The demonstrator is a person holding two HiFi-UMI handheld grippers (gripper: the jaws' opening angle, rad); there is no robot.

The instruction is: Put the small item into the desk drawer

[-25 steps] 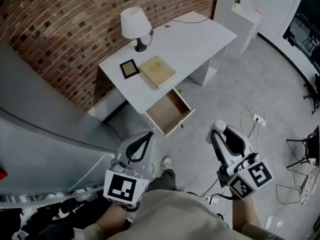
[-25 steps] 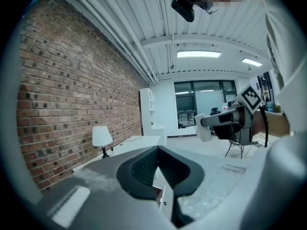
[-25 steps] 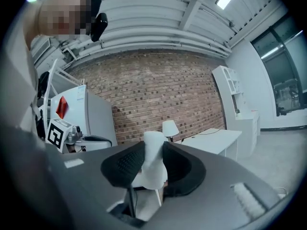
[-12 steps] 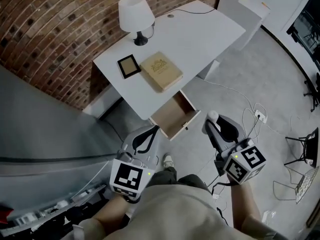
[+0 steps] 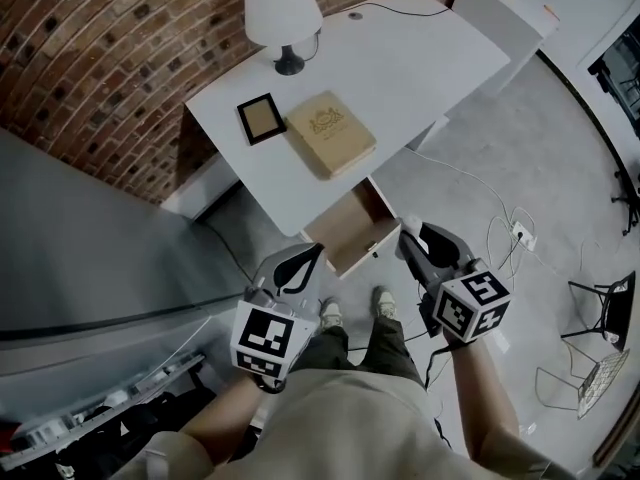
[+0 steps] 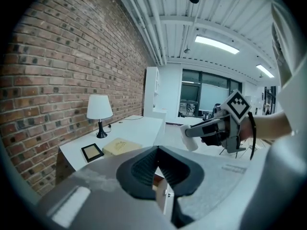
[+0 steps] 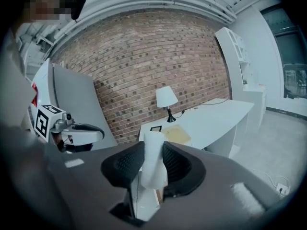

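Note:
A small white cylinder [image 7: 153, 159] stands upright between the pads of my right gripper [image 7: 153, 153], which is shut on it. In the head view that gripper [image 5: 408, 234] hovers with the cylinder [image 5: 409, 224] just off the front right corner of the open drawer [image 5: 345, 223]. The drawer is pulled out from under the white desk [image 5: 410, 68], and its wooden inside looks bare. My left gripper [image 5: 311, 258] hangs just left of the drawer front. Seen in its own view, the left gripper [image 6: 157, 151] has its jaws together with nothing in them.
On the desk stand a white lamp [image 5: 283, 8], a small picture frame [image 5: 260, 118] and a tan book [image 5: 331, 133]. A brick wall [image 5: 110, 48] lies behind and a grey panel [image 5: 80, 238] to the left. Cables and a power strip [image 5: 517, 234] lie on the floor at right.
The person has stepped closer to the desk. Both grippers have moved forward to the drawer front, the right one still carrying the white cylinder.

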